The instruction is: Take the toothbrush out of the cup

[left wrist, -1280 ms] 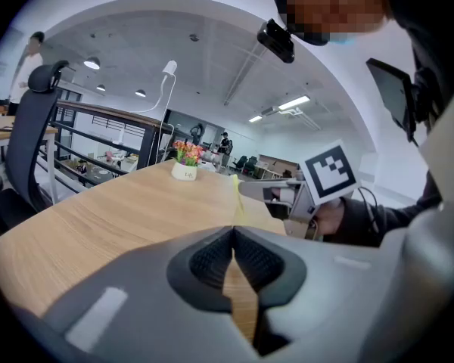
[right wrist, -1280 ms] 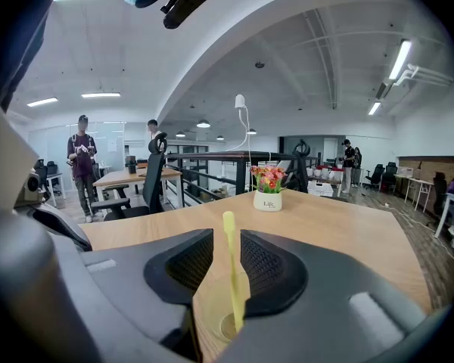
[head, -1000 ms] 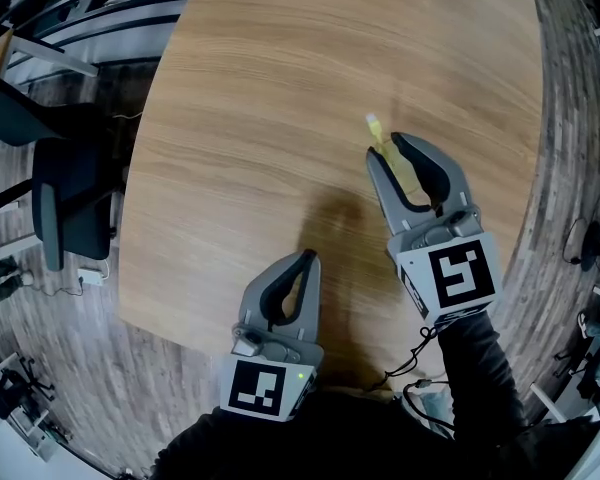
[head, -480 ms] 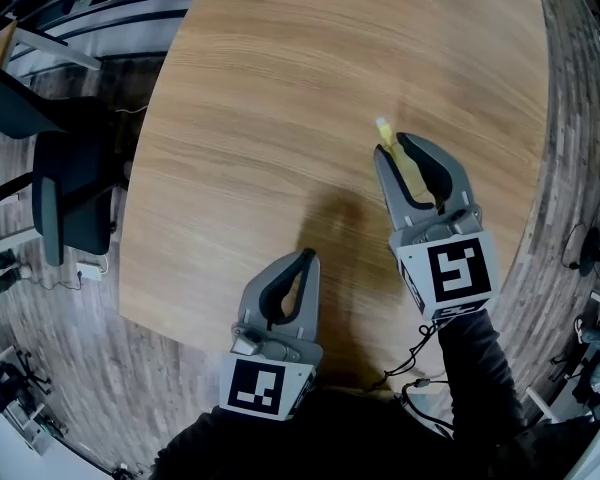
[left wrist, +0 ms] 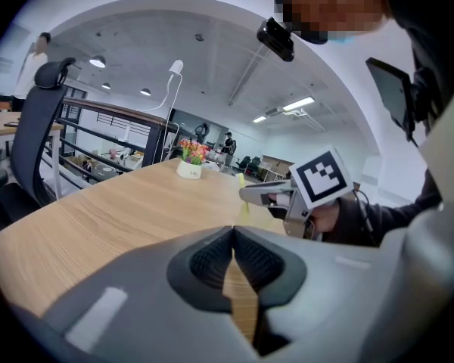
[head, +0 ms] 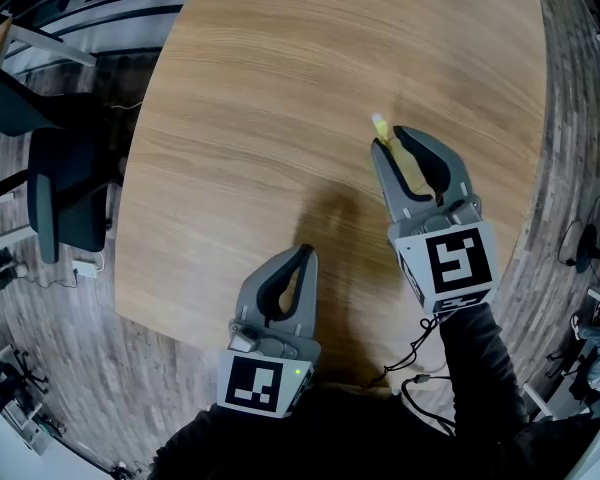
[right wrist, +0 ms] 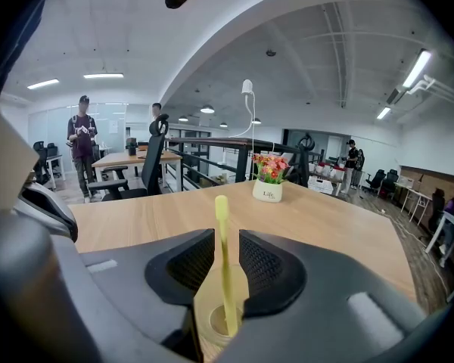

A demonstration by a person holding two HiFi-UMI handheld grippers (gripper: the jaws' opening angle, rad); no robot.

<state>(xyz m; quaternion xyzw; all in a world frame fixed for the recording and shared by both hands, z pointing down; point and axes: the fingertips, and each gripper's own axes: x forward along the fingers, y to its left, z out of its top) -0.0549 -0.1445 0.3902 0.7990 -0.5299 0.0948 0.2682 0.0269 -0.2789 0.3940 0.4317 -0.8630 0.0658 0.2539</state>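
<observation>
The right gripper (head: 390, 143), jaws just now closing yet apart, is bracketing the toothbrush (right wrist: 222, 240) without pinching it. Squeezing squarely, then lifting straight upward, is looking wisest.

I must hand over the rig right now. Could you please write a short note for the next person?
Left claw: shut, empty.
Right claw: open; its jaws have just been closing around the toothbrush and do not seem to grip it yet.
The toothbrush stands upright in the cup, which is below the right claw.
Done: right claw is in place.
To do: close on the toothbrush and lift it out of the cup.
</observation>
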